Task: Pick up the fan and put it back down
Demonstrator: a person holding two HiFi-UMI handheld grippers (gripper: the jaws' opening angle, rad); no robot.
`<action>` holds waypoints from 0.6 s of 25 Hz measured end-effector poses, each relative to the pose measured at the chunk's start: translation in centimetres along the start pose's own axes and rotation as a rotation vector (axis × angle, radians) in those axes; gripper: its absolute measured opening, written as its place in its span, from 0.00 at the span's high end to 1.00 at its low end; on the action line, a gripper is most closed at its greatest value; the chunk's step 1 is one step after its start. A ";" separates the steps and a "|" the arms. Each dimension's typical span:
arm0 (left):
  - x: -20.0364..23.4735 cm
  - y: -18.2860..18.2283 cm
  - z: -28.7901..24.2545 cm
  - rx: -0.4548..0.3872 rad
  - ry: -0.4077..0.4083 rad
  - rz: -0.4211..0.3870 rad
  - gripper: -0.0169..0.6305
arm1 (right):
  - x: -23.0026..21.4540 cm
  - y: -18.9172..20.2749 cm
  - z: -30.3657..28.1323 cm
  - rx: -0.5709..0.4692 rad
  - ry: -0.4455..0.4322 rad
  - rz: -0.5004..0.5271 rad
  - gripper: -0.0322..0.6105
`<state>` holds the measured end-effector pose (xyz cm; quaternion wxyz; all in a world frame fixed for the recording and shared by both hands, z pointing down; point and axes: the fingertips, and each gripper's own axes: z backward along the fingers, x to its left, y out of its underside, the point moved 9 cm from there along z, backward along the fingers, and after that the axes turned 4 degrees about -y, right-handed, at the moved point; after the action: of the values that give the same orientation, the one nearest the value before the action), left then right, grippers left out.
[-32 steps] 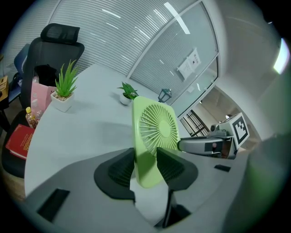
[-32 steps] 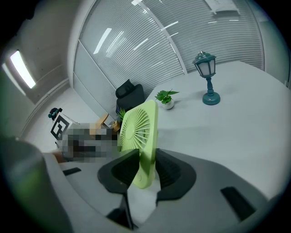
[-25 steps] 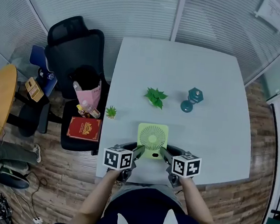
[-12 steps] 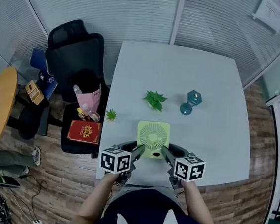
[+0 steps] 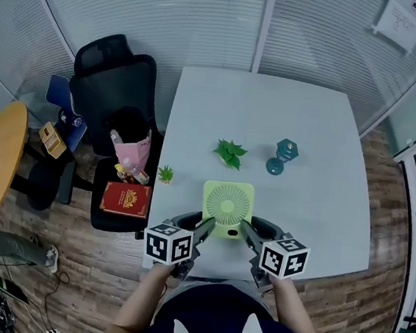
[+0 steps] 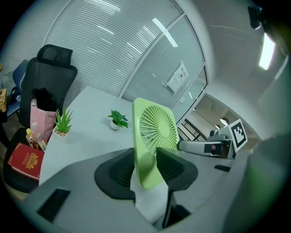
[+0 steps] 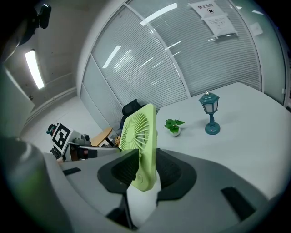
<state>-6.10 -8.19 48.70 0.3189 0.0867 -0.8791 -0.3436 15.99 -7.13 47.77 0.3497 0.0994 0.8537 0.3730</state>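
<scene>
Left gripper point(image 6: 145, 167): jaws clamped on the left lower edge of the fan point(image 6: 157, 125), one pad on each face.
Right gripper point(image 7: 144, 170): jaws clamped on the right lower edge in the same way.
Fan position: over the near edge of the table point(image 5: 309, 121), about midway along it, between your two grippers. It appears lifted clear of the surface.
Fan attitude: panel near upright, grille toward you.
Governing relation: the table lies straight below the fan's bottom edge. Both hands are equally near, so lower them together and keep that edge level.
Clearance: potted plant point(image 5: 230, 151) and lamp point(image 5: 281, 155) stand well apart, toward the table's centre.
</scene>
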 end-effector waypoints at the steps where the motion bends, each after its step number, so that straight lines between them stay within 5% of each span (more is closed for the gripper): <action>1: -0.1 0.0 0.2 -0.004 0.001 0.000 0.73 | 0.1 0.0 0.2 -0.003 -0.001 0.002 0.76; 15: -1.3 2.1 2.4 -0.001 -0.017 -0.011 0.73 | 1.8 2.2 1.7 0.006 -0.009 -0.002 0.76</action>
<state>-6.44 -4.80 48.03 0.3097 0.0884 -0.8811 -0.3464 15.62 -3.83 47.53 0.3533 0.1014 0.8534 0.3696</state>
